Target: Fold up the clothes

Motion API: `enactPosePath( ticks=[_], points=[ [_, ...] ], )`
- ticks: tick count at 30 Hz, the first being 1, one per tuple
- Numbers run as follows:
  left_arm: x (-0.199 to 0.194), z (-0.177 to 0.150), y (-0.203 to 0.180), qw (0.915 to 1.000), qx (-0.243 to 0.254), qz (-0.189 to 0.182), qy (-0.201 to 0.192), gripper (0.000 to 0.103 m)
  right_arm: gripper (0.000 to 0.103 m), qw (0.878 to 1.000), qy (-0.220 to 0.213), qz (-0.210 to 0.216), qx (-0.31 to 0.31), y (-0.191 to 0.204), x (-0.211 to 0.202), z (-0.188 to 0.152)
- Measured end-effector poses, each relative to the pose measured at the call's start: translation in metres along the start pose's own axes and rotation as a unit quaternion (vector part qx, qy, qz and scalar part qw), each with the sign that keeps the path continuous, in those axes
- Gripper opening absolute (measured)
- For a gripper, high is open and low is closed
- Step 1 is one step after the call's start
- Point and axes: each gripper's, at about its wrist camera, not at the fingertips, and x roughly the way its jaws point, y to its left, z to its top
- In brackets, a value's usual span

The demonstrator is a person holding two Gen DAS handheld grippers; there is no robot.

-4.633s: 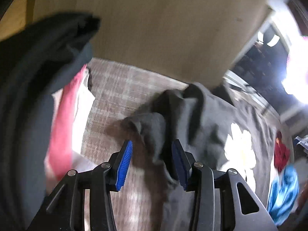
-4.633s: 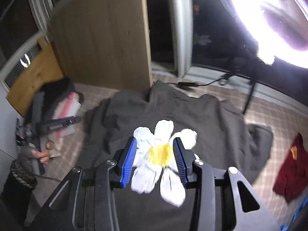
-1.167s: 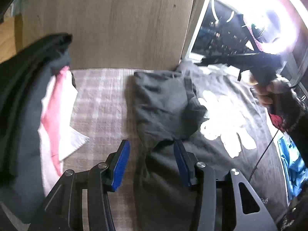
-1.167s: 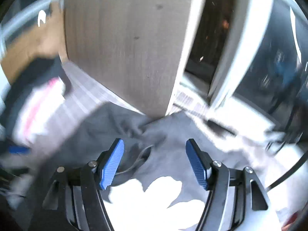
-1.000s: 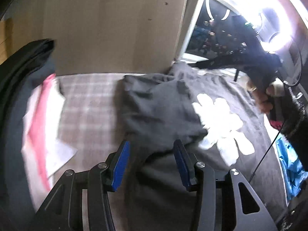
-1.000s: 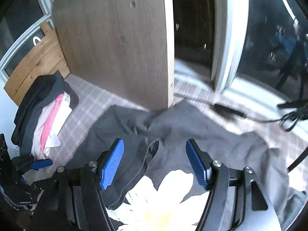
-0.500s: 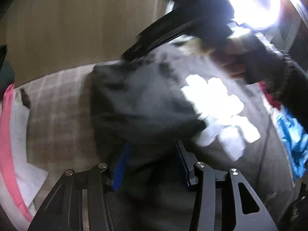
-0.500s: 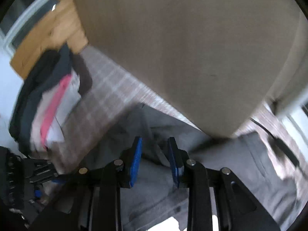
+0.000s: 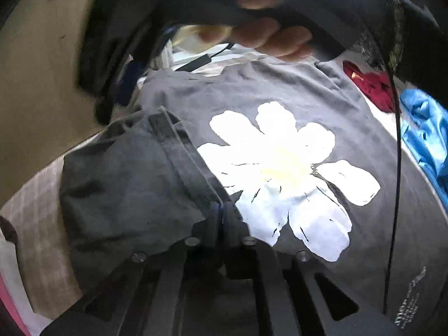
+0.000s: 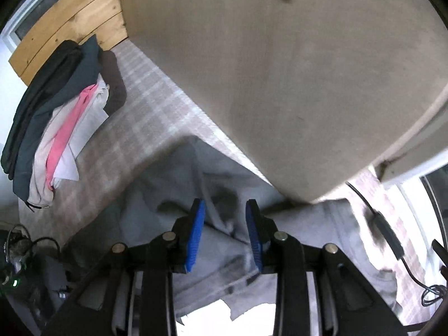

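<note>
Two grippers are working a dark grey T-shirt (image 9: 322,106) with a white daisy print (image 9: 282,176), lying spread on a plaid-covered bed (image 10: 145,128). The left gripper (image 9: 222,215) is pinching the hem of the folded-over sleeve (image 9: 134,184), its fingers pressed together on the cloth just beside the flower. The right gripper (image 10: 225,233) is pointing down at the bunched collar area by a tan wooden panel (image 10: 280,70); its blue fingers (image 10: 196,232) are standing slightly apart and opening, with a ridge of grey fabric between them, not clearly pressed. A folded clothes stack (image 10: 56,123) is sitting well apart at the left.
</note>
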Motion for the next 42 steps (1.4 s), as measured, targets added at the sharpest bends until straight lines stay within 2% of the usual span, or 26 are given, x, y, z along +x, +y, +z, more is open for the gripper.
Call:
enactPosePath(
  ticks=[4,9,15,20,24,28,30,33,36,38,40,42],
  points=[
    [-0.015,-0.003,0.001,0.9996,-0.008,-0.024,-0.013,0.002,0.030,1.000,-0.006,0.010,0.017,-0.013,-0.005,-0.001],
    [0.000,-0.011,-0.002,0.9995,-0.006,-0.029,0.012,0.002,0.030,1.000,0.009,0.022,0.012,-0.007,0.010,-0.001],
    [-0.003,-0.012,0.001,0.9995,-0.014,-0.024,0.016,0.003,0.030,0.999,0.030,0.010,-0.020,0.010,0.027,-0.002],
    [-0.006,-0.011,0.006,0.9994,-0.020,-0.026,0.014,0.005,0.029,0.999,0.010,0.010,-0.048,0.022,0.017,-0.001],
    [-0.005,-0.011,0.006,0.9993,-0.021,-0.025,0.016,0.006,0.029,0.997,0.016,-0.002,-0.075,0.030,0.021,0.003],
    [-0.002,-0.013,0.007,0.9992,-0.025,-0.026,0.018,0.006,0.004,0.994,0.040,-0.002,-0.098,0.037,0.034,0.001],
    [-0.002,-0.013,0.006,0.9991,-0.023,-0.032,0.019,0.006,0.003,0.992,0.051,-0.010,-0.112,0.041,0.039,-0.001],
    [0.003,-0.014,0.000,0.9989,-0.011,-0.038,0.024,0.006,0.002,0.995,0.023,-0.021,-0.092,0.031,0.026,0.012],
    [0.006,-0.014,-0.003,0.9988,-0.008,-0.039,0.027,0.007,0.004,0.998,0.007,-0.048,-0.044,0.008,0.019,0.025],
    [0.005,-0.013,-0.003,0.9988,-0.008,-0.040,0.028,0.008,0.006,0.999,0.018,-0.040,-0.022,-0.003,0.015,0.021],
    [0.005,-0.014,-0.001,0.9987,-0.007,-0.041,0.029,0.008,0.006,1.000,0.004,-0.022,-0.017,-0.006,0.000,0.007],
    [0.005,-0.016,-0.001,0.9987,-0.008,-0.042,0.028,0.010,0.012,1.000,-0.005,-0.008,-0.010,-0.009,-0.012,-0.009]
  ],
)
